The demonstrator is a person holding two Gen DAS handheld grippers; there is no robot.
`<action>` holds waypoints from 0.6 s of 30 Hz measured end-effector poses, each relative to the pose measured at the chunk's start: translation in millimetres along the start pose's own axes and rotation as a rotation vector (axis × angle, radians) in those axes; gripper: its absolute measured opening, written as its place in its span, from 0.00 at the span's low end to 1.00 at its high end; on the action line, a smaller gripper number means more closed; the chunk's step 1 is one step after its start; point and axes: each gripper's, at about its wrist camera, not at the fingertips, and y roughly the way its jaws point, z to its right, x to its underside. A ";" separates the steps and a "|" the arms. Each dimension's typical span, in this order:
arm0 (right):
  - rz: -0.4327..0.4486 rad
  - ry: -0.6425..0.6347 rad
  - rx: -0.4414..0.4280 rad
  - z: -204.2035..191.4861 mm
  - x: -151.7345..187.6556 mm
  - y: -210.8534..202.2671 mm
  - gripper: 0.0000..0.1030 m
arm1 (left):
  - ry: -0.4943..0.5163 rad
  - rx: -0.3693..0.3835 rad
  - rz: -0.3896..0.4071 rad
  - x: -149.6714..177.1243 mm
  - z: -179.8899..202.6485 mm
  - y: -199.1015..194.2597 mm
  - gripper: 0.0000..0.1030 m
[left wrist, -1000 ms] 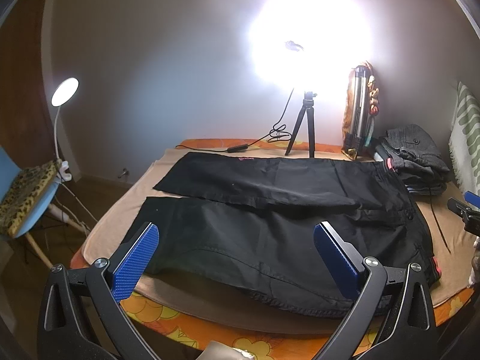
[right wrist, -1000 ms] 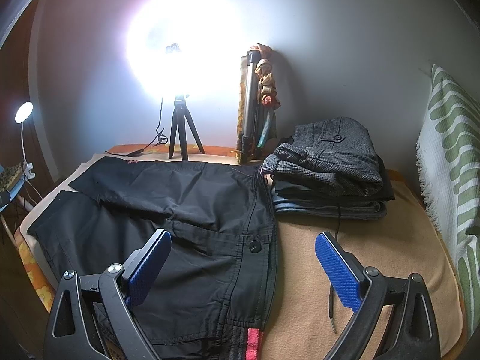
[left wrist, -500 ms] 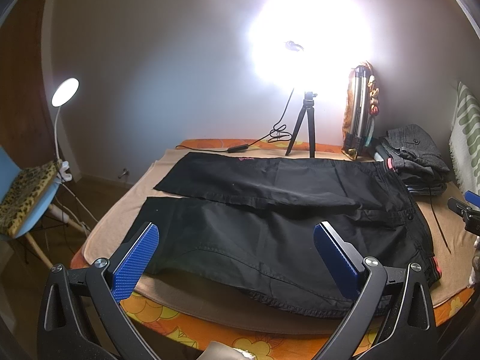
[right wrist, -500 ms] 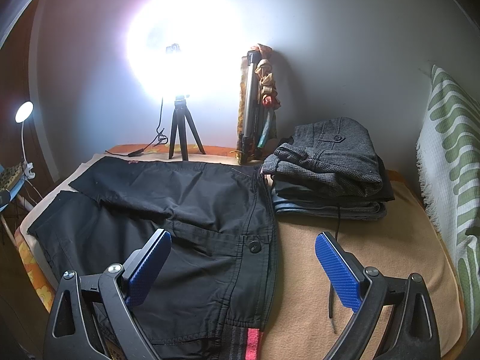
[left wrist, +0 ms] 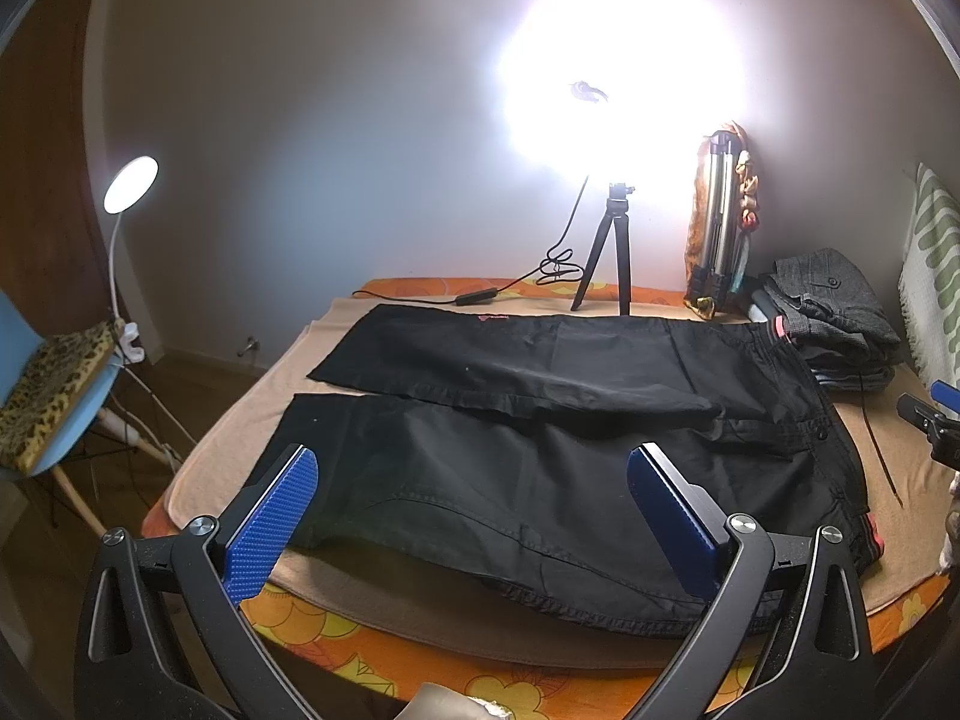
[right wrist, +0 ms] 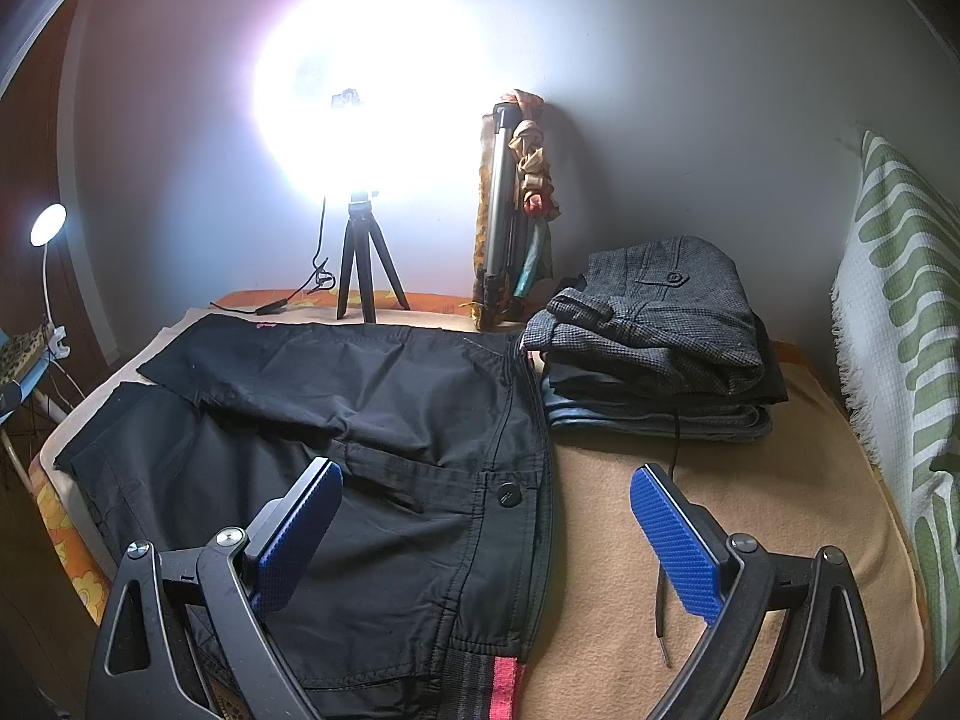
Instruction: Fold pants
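So here's where I'm at with the pants (left wrist: 540,456): they're spread out flat on the bed (left wrist: 384,624), on top of a tan blanket (right wrist: 720,540), and nothing's folded yet as far as I can judge.

Going left to right: off the left edge there's a blue chair (left wrist: 54,408) with a clip lamp (left wrist: 129,186), not in my way. Then my left tool (left wrist: 468,516), spread wide, holding nothing, hovering over the near leg. The cuffs point out to the left, and the two legs lie apart in a shallow V with the far leg toward the wall.

Follow the legs rightward and you hit the waistband, with its button (right wrist: 509,493). My right tool (right wrist: 486,531) hangs right there, also wide open and empty, one pad over the black fabric and the other over bare blanket. A loose drawstring (right wrist: 660,612) lies on the blanket just past the waist.

So the long axis runs straight across in front of me, cuffs by my left hand, waist by my right. Each tool is already nearest its own end, which I figure is what the first fold needs.

Far right there's a stack of folded clothes (right wrist: 654,324), just beside the waistband's far corner. The ring light (left wrist: 618,252) sits behind everything.
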 end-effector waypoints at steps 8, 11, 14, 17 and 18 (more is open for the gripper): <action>0.001 0.001 0.000 0.5 0.2 -0.4 0.95 | 0.000 0.001 -0.002 -0.2 -0.3 0.0 1.00; 0.001 0.001 0.000 0.3 0.8 0.1 0.95 | -0.001 -0.001 -0.001 -0.6 -0.8 0.2 1.00; 0.001 -0.001 -0.001 -0.6 1.7 0.7 0.95 | -0.005 -0.003 -0.001 -0.8 -0.9 1.1 1.00; 0.001 0.000 -0.001 -1.6 2.6 1.9 0.95 | -0.004 -0.003 0.000 -0.5 -0.7 1.1 1.00; 0.002 0.001 -0.001 -1.0 1.8 0.5 0.95 | -0.003 -0.003 0.000 -0.5 -0.8 1.4 1.00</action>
